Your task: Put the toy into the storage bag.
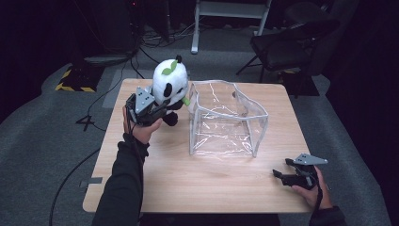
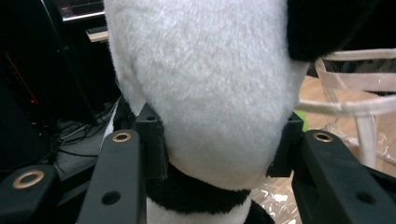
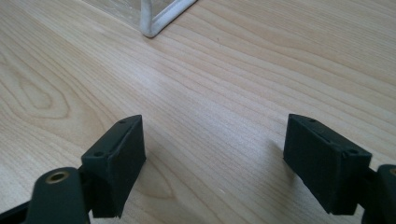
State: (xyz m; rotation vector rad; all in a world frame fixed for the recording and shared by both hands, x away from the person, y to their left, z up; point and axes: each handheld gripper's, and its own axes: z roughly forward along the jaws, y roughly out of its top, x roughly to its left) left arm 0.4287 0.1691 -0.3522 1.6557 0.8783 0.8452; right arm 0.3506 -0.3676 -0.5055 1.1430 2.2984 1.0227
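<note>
A wooden table (image 1: 211, 183) holds a clear plastic bag (image 1: 226, 120) standing open near its middle. Just left of the bag, a plush panda (image 1: 170, 84) sits upright at the table's far left. The left gripper (image 1: 157, 109) pinches the panda, jaws pressed against the white fur below its head. Right of the bag and nearer the person, the right gripper (image 1: 281, 168) rests low over bare wood, jaws spread wide apart.

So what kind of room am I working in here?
Probably a lab or recording studio rather than a home: a lone wooden table on grey carpet, cables running across the floor, hazard tape, and dark surroundings with a folding chair.
</note>
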